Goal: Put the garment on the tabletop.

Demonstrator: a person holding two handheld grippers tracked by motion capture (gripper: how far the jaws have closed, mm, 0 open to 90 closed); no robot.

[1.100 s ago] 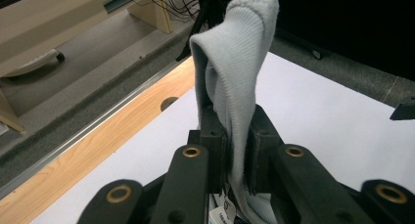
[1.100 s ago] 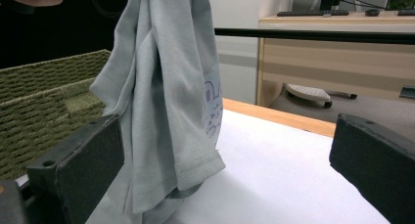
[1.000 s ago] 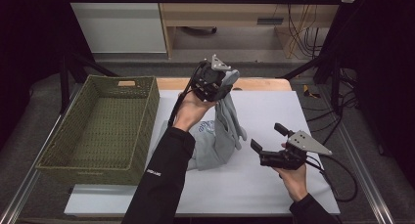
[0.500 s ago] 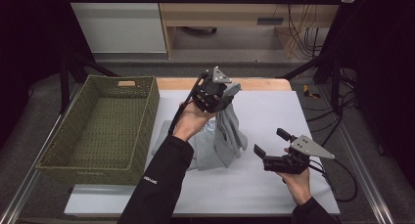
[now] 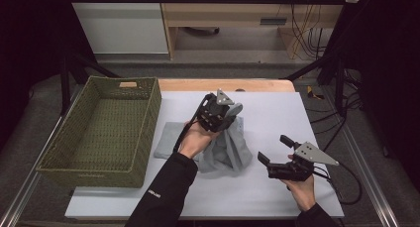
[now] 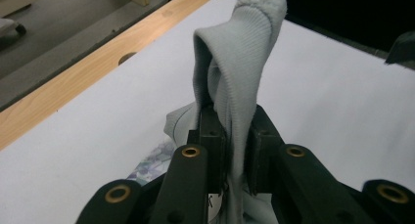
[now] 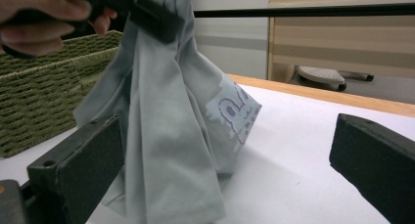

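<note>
A light grey printed garment [image 5: 225,150] hangs in a bunched cone from my left gripper [image 5: 232,114], its lower folds resting on the white tabletop [image 5: 277,113]. The left gripper view shows a ribbed grey hem [image 6: 240,77] pinched tight between the two black jaws. The left gripper is shut on the garment, held above the table's middle. My right gripper [image 5: 275,150] sits low at the right of the garment, jaws wide apart and nothing between them. In the right gripper view the garment [image 7: 176,121] hangs just ahead of the open pads [image 7: 78,155].
A green woven basket [image 5: 101,130] stands at the table's left. A wooden strip [image 5: 223,85] runs along the table's far edge. Bare white tabletop lies to the right and front. A black cable [image 5: 346,182] trails from the right gripper.
My left gripper has come down and slightly toward the front with the garment, so more cloth settles on the table. The right gripper has barely moved.
</note>
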